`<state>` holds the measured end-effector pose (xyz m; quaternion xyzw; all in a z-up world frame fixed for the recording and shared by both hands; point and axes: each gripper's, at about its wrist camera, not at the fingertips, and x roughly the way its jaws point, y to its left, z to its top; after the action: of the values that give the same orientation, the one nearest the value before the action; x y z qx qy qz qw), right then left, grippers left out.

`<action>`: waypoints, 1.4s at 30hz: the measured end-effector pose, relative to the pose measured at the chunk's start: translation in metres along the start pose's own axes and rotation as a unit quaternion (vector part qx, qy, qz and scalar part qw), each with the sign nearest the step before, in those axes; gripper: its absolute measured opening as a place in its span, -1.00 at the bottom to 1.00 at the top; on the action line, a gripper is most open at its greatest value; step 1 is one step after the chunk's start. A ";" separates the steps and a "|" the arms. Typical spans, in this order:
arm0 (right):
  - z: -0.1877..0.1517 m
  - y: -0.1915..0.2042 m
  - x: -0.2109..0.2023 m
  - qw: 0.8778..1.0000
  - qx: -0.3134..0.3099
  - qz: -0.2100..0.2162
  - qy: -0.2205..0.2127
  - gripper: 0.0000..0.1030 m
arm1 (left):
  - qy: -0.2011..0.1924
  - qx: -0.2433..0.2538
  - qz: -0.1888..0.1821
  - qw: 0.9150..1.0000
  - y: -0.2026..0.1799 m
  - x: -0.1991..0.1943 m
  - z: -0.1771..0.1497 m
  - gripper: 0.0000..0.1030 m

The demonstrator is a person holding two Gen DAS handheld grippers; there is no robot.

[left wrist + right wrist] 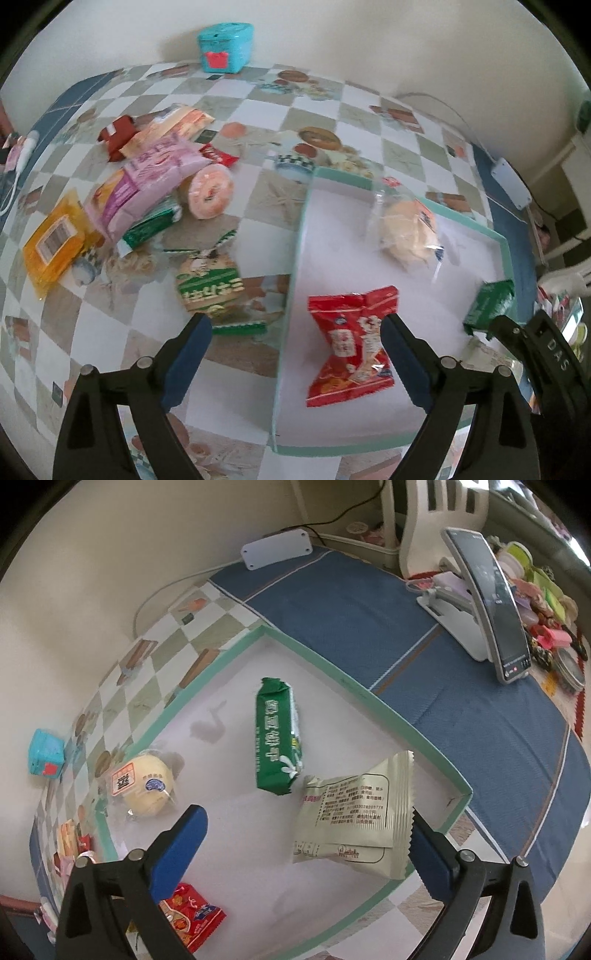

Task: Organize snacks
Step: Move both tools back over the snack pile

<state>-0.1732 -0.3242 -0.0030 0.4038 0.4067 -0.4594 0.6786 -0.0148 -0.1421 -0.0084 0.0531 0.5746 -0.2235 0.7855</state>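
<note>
A white tray with a green rim (301, 229) (369, 692) holds a red snack packet (351, 347) (192, 919), a clear-wrapped round bun (408, 229) (147, 786), a green packet (487, 306) (279, 738) and a pale green packet (354, 812). My left gripper (295, 349) is open and empty above the tray's left rim. My right gripper (306, 838) is open over the tray, empty, with the pale green packet lying below between its fingers. A pile of snacks (147, 177) lies left of the tray, with a green round packet (208, 280) nearest.
A turquoise box (225, 46) (46, 753) stands by the wall. A white power strip (277, 548) and a phone on a stand (491, 605) sit on the blue cloth (443, 686) right of the tray. Clutter lies at the far right.
</note>
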 end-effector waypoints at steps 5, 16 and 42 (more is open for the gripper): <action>0.001 0.002 -0.009 1.000 -0.005 -0.007 -0.019 1.00 | -0.008 -0.015 0.001 1.000 0.009 -0.007 0.004 0.80; -0.001 0.019 -0.045 0.996 -0.026 -0.010 -0.080 1.00 | -0.014 -0.068 0.016 0.997 0.052 -0.021 0.017 0.80; -0.108 0.165 -0.036 0.968 -0.237 0.082 -0.027 1.00 | -0.034 -0.269 0.111 0.956 0.260 -0.048 0.024 0.80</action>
<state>-0.0443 -0.1722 0.0224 0.2510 0.4512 -0.3031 0.8010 0.1019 0.0960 -0.0005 -0.1045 0.5772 0.0259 0.8095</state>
